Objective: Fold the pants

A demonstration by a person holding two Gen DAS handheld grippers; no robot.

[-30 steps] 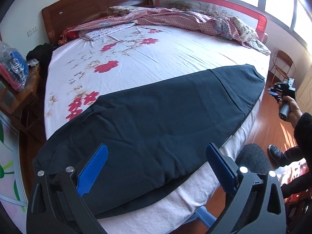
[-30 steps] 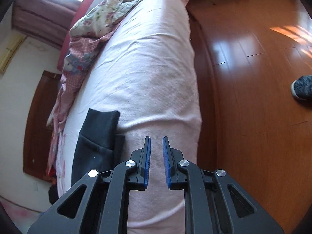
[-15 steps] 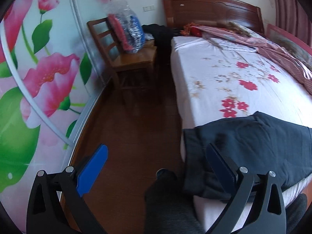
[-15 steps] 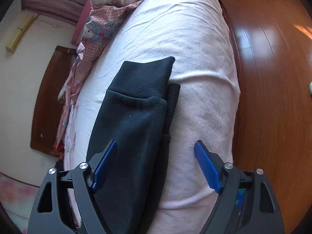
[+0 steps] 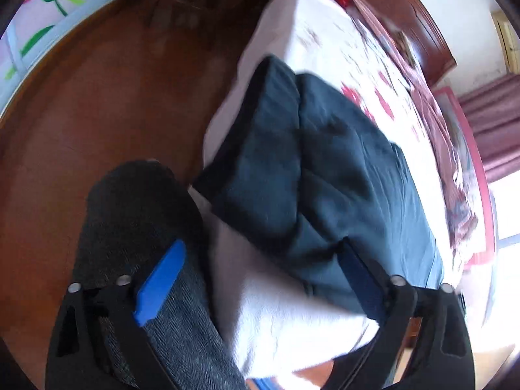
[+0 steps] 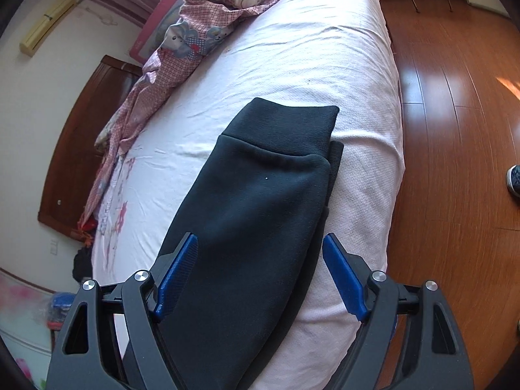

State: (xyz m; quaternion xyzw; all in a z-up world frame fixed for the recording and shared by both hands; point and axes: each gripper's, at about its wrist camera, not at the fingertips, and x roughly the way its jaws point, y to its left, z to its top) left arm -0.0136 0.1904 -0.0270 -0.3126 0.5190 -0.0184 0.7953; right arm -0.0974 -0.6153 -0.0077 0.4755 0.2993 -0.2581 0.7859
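Note:
Dark navy pants [image 5: 325, 175] lie lengthwise along the near edge of the bed. In the left wrist view their waist end [image 5: 256, 130] hangs over the bed corner. My left gripper [image 5: 260, 276] is open and empty, just short of that end. In the right wrist view the ribbed leg cuffs [image 6: 286, 130] lie flat on the sheet, one leg on the other. My right gripper [image 6: 260, 266] is open and empty, its fingers straddling the legs of the pants [image 6: 247, 227] just above them.
The bed [image 6: 292, 52] has a white floral sheet, with a crumpled pink quilt [image 6: 195, 32] along its far side and a wooden headboard [image 6: 68, 162]. Wooden floor [image 6: 455, 130] borders the bed. The person's grey-clad leg [image 5: 136, 227] is under my left gripper.
My left gripper swung from the whole bed toward the floor, then onto the waist end. My right gripper opened and moved over the leg cuffs.

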